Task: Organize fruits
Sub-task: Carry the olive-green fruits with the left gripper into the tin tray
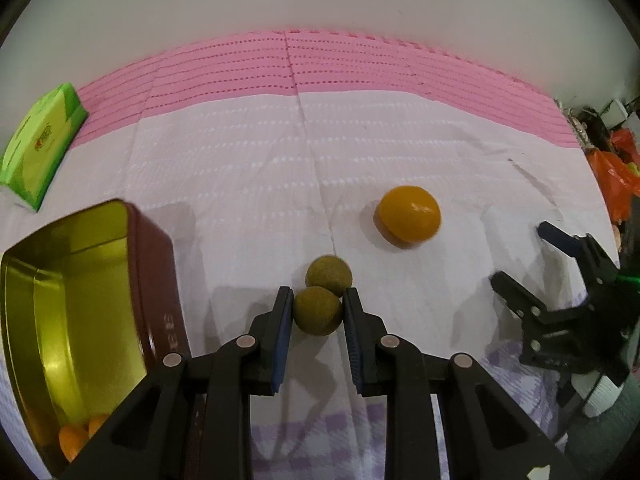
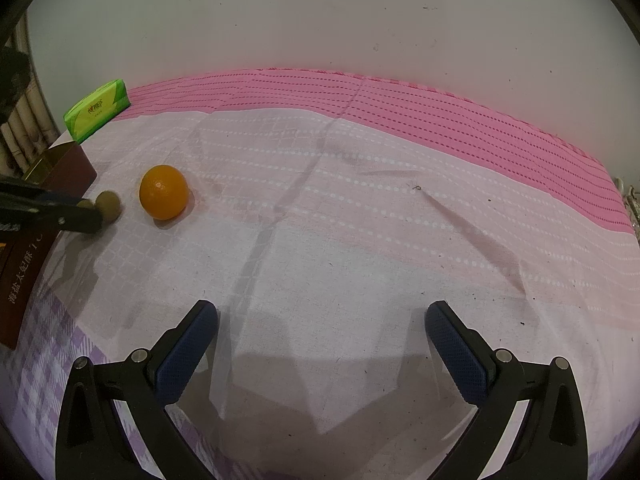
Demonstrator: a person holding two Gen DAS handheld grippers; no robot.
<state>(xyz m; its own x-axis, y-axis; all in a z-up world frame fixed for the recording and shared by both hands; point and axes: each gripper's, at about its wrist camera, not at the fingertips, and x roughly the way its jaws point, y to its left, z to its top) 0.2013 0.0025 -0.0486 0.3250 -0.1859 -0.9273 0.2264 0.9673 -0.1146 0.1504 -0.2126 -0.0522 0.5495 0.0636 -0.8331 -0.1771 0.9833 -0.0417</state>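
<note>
My left gripper [image 1: 318,300] is shut on a brownish-green round fruit [image 1: 319,311], its blue pads pressing both sides. A second fruit of the same kind [image 1: 329,275] lies just behind it on the cloth. An orange [image 1: 409,216] sits further off to the right. An open tin [image 1: 60,320] with a gold inside and dark red walls stands at the left, with small orange fruits [image 1: 74,438] in its near corner. My right gripper [image 2: 322,318] hangs open over bare cloth, nothing between its fingers. From the right wrist view, the orange [image 2: 163,191] and the left gripper [image 2: 86,214] are far left.
A green tissue pack [image 1: 40,144] lies at the far left near the pink band of the cloth [image 1: 320,64]. A white wall rises behind. Orange bags and clutter [image 1: 612,176] sit past the table's right edge. White cloth [image 2: 360,220] stretches between the grippers.
</note>
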